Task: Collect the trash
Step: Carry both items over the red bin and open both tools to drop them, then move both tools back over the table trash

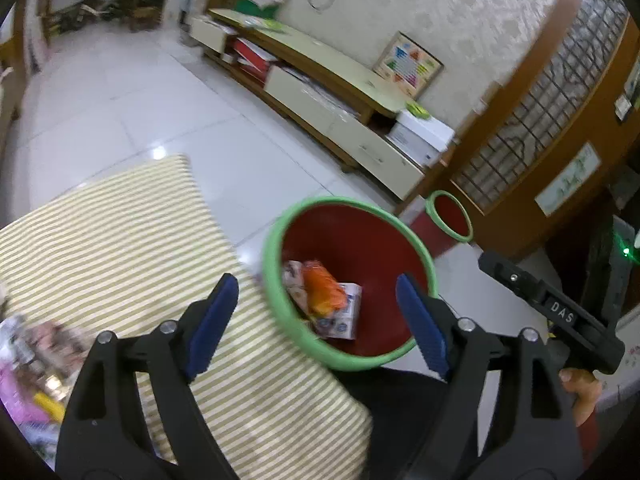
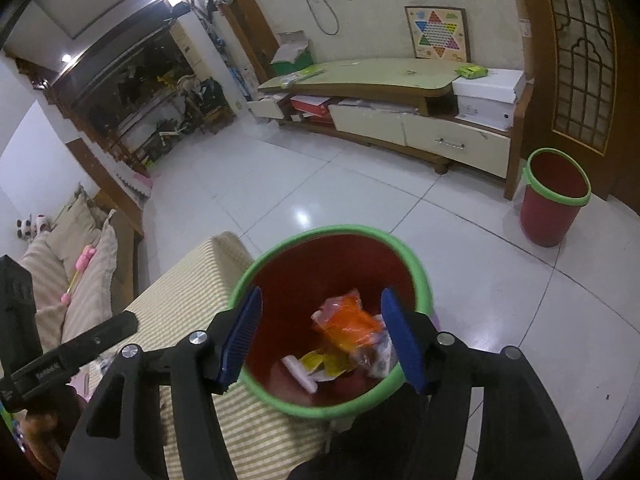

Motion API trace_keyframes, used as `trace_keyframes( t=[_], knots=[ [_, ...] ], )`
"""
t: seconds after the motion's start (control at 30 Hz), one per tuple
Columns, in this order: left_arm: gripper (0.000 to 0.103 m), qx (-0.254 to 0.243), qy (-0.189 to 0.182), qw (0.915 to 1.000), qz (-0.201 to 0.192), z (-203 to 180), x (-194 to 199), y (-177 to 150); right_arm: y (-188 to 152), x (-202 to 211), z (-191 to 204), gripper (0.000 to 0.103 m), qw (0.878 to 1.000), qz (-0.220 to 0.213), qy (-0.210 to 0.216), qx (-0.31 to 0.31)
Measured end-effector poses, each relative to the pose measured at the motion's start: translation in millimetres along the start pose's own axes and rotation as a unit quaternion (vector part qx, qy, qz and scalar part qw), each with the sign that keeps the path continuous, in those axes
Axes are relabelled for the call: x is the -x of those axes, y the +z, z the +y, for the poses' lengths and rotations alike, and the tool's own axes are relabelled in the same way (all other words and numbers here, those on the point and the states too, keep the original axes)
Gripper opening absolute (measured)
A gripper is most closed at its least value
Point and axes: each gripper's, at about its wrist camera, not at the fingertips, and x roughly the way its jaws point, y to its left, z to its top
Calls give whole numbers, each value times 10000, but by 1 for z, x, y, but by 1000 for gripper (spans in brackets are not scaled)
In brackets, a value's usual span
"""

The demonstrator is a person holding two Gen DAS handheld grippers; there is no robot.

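Observation:
A red bin with a green rim (image 1: 280,312) (image 2: 400,386) stands by the corner of the striped-cloth table (image 1: 120,240) (image 2: 188,292). It holds an orange wrapper (image 1: 324,292) (image 2: 352,324), a white carton (image 1: 348,312), a yellow wrapper (image 2: 324,362) and other scraps. My left gripper (image 1: 316,320) is open and empty, above the bin's near-left rim. My right gripper (image 2: 322,340) is open and empty, right above the bin's mouth. More trash (image 1: 36,356) lies blurred on the table at far left.
A second red bin with a green rim (image 2: 554,196) (image 1: 448,214) stands by the wooden door. A long low cabinet (image 2: 400,120) (image 1: 320,108) runs along the far wall. A sofa with cushions (image 2: 68,256) stands left. White tiled floor (image 2: 360,200) lies between.

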Motion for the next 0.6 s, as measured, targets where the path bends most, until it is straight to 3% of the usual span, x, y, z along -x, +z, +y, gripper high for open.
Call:
trace_keyframes(
  t=[0.13,0.3,0.37,0.5,0.6],
  knots=[
    [83,262,404,9986,-199,34,41,-16,-15,-5,29,64,9992,225,-17,335],
    [84,869,1175,9887,-327,100,96,-49,-44,-16,71,64,9958,642,215,614],
    [84,1088,1522,9819,-292,129,115,-66,-54,-20,85,65,9941,765,265,716],
    [84,1551,2354,9594,-56,192,149,-109,-75,-30,123,65,9880,1056,412,1049],
    [84,1996,2595,9448,114,233,158,-135,-87,-32,157,65,9825,1180,560,1328]
  ],
)
